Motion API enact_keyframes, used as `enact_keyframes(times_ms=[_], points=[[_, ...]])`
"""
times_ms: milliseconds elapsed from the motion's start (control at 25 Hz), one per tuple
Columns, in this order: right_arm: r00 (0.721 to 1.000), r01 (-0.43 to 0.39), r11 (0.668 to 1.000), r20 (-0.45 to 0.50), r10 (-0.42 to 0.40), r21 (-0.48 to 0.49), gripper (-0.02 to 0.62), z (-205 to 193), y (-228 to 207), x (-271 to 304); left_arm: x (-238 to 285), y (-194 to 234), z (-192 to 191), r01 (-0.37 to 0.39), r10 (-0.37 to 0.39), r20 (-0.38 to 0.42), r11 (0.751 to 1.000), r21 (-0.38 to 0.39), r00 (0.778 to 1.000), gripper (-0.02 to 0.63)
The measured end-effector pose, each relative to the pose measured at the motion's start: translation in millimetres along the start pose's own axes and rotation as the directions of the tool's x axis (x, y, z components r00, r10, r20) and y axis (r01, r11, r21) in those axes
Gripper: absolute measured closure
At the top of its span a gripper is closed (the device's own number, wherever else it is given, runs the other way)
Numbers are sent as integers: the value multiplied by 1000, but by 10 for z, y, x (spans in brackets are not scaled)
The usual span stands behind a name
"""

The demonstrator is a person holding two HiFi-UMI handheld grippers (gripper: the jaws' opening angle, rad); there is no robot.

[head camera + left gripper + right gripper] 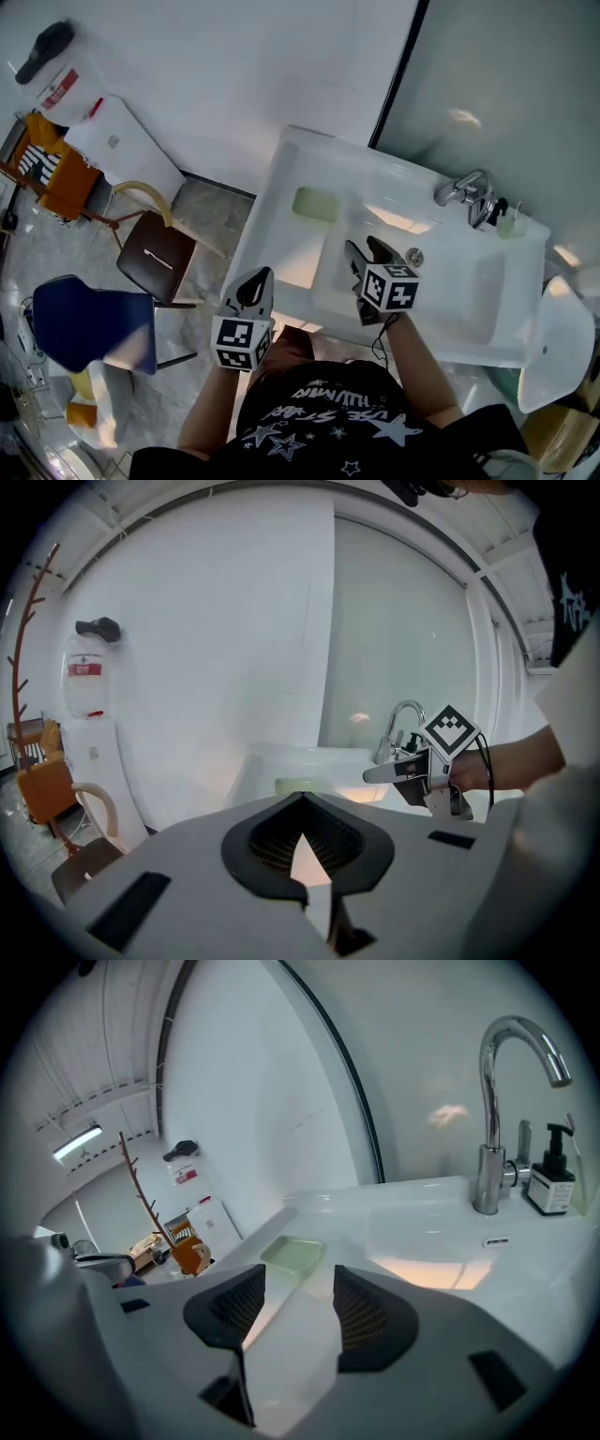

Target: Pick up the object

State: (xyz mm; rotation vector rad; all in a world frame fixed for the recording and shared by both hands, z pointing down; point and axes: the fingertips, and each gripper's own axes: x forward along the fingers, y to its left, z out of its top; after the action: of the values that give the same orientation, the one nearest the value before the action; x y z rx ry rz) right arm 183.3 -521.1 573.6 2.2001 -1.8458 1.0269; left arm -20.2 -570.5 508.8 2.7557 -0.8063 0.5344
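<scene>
So our right gripper (366,251) has its jaws spread wide with nothing between them, hanging over the sink (445,277). The pale green dish (316,204) lies flat on the white table (281,239), ahead of those jaws and a bit to their left. The left gripper (255,286) is pinched closed on nothing, off the table's near edge. We'd swing the right one over, drop a jaw on each side of the dish, and keep low since it looks shallow, then squeeze gently.
</scene>
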Motion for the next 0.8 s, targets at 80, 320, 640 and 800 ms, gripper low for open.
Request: enact_keyframes(times_ms=[80,320,640,800], points=[[999,33,999,-5,-33,19,373,28,-17,139,129,116,20,21,-21,-14,1000,7,1000,590],[992,126,989,-39,-123,76,405,101,-140,555,577,394,37,97,-95,-57,995,31,994,591],[977,201,973,-94,-191,116,453,182,-189,1042,1015,555,94,180,-175,-98,983,43,980,591],[966,242,960,-126,-225,143,468,152,-283,1249,1164,638,49,198,-193,-121,980,28,974,591]])
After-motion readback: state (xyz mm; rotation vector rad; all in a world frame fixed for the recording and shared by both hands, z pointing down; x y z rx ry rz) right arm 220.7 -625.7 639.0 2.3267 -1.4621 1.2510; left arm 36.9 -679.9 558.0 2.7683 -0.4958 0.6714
